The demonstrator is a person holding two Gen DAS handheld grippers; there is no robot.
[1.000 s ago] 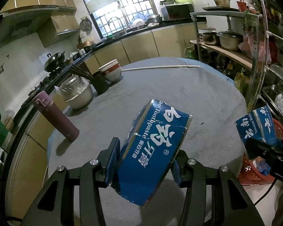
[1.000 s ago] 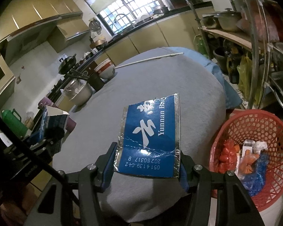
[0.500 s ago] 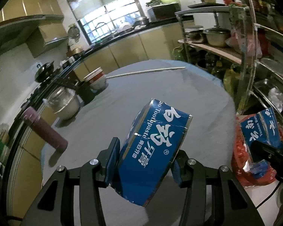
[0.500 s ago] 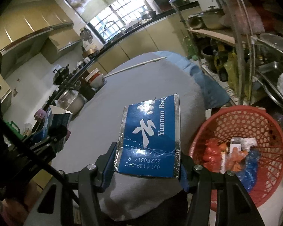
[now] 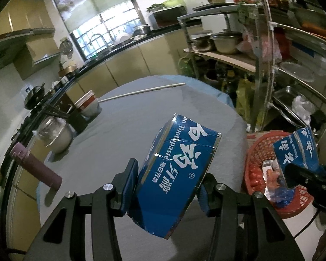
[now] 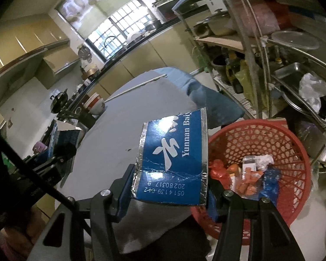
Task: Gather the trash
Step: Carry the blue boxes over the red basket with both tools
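My left gripper [image 5: 167, 187] is shut on a blue toothpaste box piece [image 5: 176, 174] and holds it above the grey round table [image 5: 130, 126]. My right gripper [image 6: 169, 192] is shut on a second blue toothpaste box piece [image 6: 173, 158], held at the table's right edge beside a red mesh basket [image 6: 293, 143]. The basket stands on the floor and holds several wrappers. In the left wrist view the right gripper [image 5: 302, 176] with its box piece [image 5: 295, 150] hangs over the basket [image 5: 252, 158]. In the right wrist view the left gripper shows at the left with its box [image 6: 60, 137].
On the table's far left stand a pink bottle [image 5: 35, 167], a covered bowl [image 5: 54, 132], a dark chopstick holder [image 5: 76, 119] and stacked bowls [image 5: 88, 104]. A long white stick [image 5: 141, 91] lies at the far edge. A metal rack [image 5: 271, 65] with pots stands on the right.
Both grippers have moved right with their box pieces. The right one has shifted from over the table to the table's edge next to the basket.
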